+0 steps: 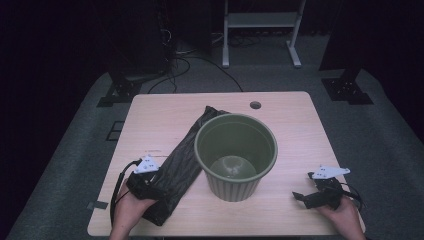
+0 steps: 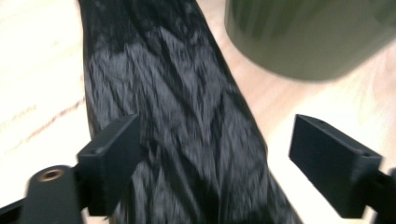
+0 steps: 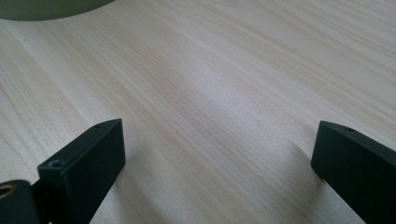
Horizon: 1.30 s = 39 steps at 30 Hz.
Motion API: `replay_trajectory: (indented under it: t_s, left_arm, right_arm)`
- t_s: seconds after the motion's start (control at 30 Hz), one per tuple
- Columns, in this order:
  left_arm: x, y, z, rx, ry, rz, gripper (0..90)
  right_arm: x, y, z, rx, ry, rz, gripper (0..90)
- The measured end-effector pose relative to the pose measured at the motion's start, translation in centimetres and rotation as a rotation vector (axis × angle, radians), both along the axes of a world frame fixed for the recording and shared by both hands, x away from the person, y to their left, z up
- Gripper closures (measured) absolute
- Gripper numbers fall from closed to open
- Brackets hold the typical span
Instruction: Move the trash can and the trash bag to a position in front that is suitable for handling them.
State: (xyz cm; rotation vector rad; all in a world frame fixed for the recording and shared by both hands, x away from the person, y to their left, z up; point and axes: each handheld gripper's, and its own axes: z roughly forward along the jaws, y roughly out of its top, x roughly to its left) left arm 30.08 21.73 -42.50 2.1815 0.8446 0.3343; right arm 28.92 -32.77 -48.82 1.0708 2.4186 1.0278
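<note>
A long, crumpled black plastic bag (image 1: 186, 156) lies diagonally on the wooden table (image 1: 295, 125), running from the near left corner to behind a ribbed olive-green pot (image 1: 235, 152). The pot stands upright in the middle and looks empty. My left gripper (image 1: 150, 186) hovers over the near end of the bag. In the left gripper view its jaws (image 2: 219, 163) stand wide apart above the bag (image 2: 177, 116), not pressing it, with the pot (image 2: 308, 37) at upper right. My right gripper (image 1: 302, 186) rests near the front right edge, open (image 3: 215, 172) over bare wood, with the pot's base (image 3: 46, 7) at the far upper left.
A round cable hole (image 1: 255, 105) sits near the table's far edge. Beyond the table are dark equipment stands (image 1: 125, 85), floor cables and a white frame (image 1: 262, 30). Bare wood stretches right of the pot and along the far edge.
</note>
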Motion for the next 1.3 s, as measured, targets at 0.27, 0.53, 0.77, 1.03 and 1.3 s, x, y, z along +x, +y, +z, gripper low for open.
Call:
replay_trajectory:
  t_s: [0.27, 0.53, 0.77, 1.03, 1.3]
  left_arm:
    - [2.7, -2.2, -0.2, 0.020, 0.001, 0.038, 0.0]
    - [5.8, -3.9, -1.5, 0.040, -0.006, 0.058, 0.0]
    - [8.0, -5.0, -4.1, 0.060, 0.020, 0.087, 0.0]
    - [8.4, -5.4, -5.1, 0.090, 0.028, 0.075, 4.1]
    - [6.9, -4.8, -4.7, 0.054, -0.009, -0.014, 56.2]
  right_arm:
    - [0.0, 0.0, 0.0, 0.000, 0.001, 0.000, 1.7]
    - [0.0, 0.0, 0.0, 0.000, 0.000, 0.000, 1.7]
    - [0.1, 0.0, 0.0, 0.000, -0.002, 0.000, 1.7]
    - [0.1, 0.0, 0.0, -0.001, -0.001, 0.000, 1.7]
    - [0.1, 0.0, 0.0, -0.001, -0.002, 0.001, 1.8]
